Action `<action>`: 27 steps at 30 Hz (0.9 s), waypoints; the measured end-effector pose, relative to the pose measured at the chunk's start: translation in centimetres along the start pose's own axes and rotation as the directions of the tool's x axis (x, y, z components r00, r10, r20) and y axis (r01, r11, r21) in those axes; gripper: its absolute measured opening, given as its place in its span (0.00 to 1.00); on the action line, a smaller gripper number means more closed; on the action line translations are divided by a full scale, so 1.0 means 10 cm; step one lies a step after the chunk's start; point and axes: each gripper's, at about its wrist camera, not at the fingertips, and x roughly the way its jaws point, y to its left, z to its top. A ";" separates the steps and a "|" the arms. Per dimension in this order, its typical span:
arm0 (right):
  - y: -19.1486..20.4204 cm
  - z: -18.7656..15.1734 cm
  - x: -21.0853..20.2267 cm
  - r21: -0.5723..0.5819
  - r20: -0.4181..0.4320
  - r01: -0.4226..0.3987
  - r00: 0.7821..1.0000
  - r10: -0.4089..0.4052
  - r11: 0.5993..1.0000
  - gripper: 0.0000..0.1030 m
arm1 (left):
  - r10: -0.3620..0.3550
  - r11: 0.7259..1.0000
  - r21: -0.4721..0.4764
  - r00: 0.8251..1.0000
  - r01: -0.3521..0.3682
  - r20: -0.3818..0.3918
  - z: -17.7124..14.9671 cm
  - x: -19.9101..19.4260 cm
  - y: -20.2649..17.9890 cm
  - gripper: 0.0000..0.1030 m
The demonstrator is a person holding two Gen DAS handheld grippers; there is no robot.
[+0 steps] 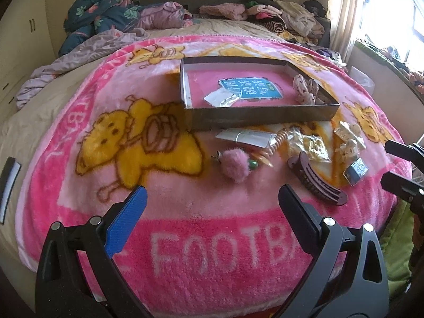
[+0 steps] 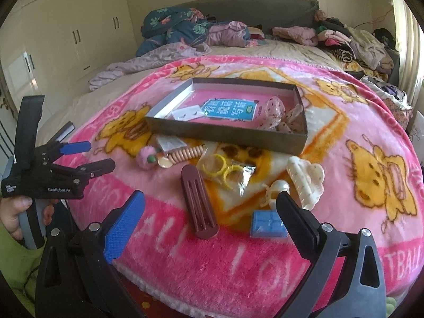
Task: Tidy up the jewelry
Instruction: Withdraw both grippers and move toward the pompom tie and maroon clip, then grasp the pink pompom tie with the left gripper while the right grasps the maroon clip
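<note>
A shallow grey box (image 1: 265,118) (image 2: 225,133) with a pink floor lies on the pink blanket; it holds a spotted scrunchie (image 1: 304,90) (image 2: 275,112) and a small packet (image 1: 220,98). In front of it lie a pink pompom (image 1: 235,163) (image 2: 145,155), a spiral hair tie (image 2: 185,153), a maroon hair clip (image 1: 315,182) (image 2: 198,201), a bag of yellow rings (image 2: 225,172), a white claw clip (image 2: 304,180) and a small blue box (image 2: 267,224). My left gripper (image 1: 212,204) is open and empty above the blanket, near the pompom. My right gripper (image 2: 210,208) is open and empty over the maroon clip.
The pink blanket (image 1: 185,238) covers the near part of a bed. Heaped clothes (image 1: 278,18) and bedding (image 1: 106,16) lie at the far end. Wardrobes (image 2: 66,39) stand at the left, a bright window (image 1: 397,13) at the right.
</note>
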 end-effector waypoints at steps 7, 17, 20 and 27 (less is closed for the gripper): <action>0.08 -0.07 0.14 -0.028 -0.032 -0.005 0.999 0.004 1.000 0.96 | -0.002 1.000 -0.011 1.000 0.002 -0.030 -0.06 0.14 0.05 0.90; 0.14 -0.11 0.47 -0.076 -0.080 -0.016 0.997 0.010 0.997 0.83 | -0.018 1.000 0.010 0.998 0.018 -0.060 -0.03 0.39 0.02 0.81; 0.16 -0.12 0.59 -0.087 -0.112 -0.026 0.994 0.016 0.996 0.76 | -0.020 1.000 0.018 0.998 0.022 -0.067 -0.01 0.47 0.00 0.80; 0.19 -0.14 0.84 -0.102 -0.162 -0.042 0.986 0.025 0.994 0.65 | -0.034 0.999 0.030 0.996 0.036 -0.077 0.10 0.61 -0.04 0.67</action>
